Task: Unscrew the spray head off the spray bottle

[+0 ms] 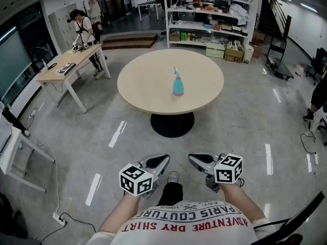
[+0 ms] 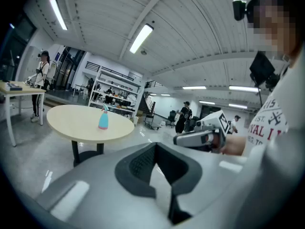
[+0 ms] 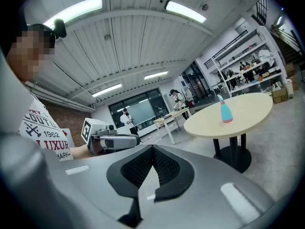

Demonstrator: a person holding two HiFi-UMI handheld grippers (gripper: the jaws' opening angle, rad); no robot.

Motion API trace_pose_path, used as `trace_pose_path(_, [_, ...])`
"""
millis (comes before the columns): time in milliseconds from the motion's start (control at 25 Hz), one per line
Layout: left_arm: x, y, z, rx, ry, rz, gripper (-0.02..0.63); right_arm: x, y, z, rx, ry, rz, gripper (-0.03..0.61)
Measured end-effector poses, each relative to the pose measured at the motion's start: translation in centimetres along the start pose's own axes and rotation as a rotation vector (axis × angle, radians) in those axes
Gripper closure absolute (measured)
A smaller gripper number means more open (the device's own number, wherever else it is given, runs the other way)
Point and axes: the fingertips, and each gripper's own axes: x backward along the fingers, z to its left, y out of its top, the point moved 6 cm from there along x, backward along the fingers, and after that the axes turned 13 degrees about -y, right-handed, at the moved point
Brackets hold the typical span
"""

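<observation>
Standing well back from the round table [image 1: 145,80], both tools held low in front of the body. The spray bottle [image 1: 178,87] is upright near the table's middle, with a blue body and the spray head [image 1: 176,73] still seated on top. Nothing touches it.

The left gripper [image 1: 162,159] and right gripper [image 1: 194,158] sit side by side, a gap between them, both far from the bottle. Each gripper view shows its jaws pressed together with nothing between them.

Step in hand, as I judge it: the approach. Unscrewing has not begun.

The next move calls for closing in on the table and parting both sets of jaws. One should then clamp the bottle's body to steady it while the other takes the head at its collar to turn. The bottle looks light and narrow, so it will likely spin or tip unless the body is held firmly first.
</observation>
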Motion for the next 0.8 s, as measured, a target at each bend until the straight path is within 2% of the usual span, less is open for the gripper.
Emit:
trace_pose_path(200, [-4.4, 5.2, 12.2, 0.051, -0.036, -0.023, 0.612, -8.1, 6.1, -8.6, -0.032, -0.045, -0.036, 0.578])
trace_pose_path(320, [-7.1, 8.9, 19.3, 0.025, -0.052, 0.004, 0.612, -13.3, 10.3, -13.9, -0.051, -0.086, -0.046, 0.578])
trace_pose_path(440, [-9.5, 12.8, 25.5, -0.008, -0.068, 0.032, 0.612, -18.2, 15.1, -18.1, -0.019, -0.121, -0.065, 0.578])
trace_pose_path(600, [-12.4, 16.7, 31.1, -0.055, -0.1, 0.033, 0.612, -21.7, 19.2, -22.6, 0.003, -0.159, -0.122, 0.578])
trace_pose_path(800, [-14.7, 17.9, 35.4, -0.022, -0.141, 0.038, 0.612, -24.4, 20.5, -26.0, -0.02, -0.181, -0.127, 0.578])
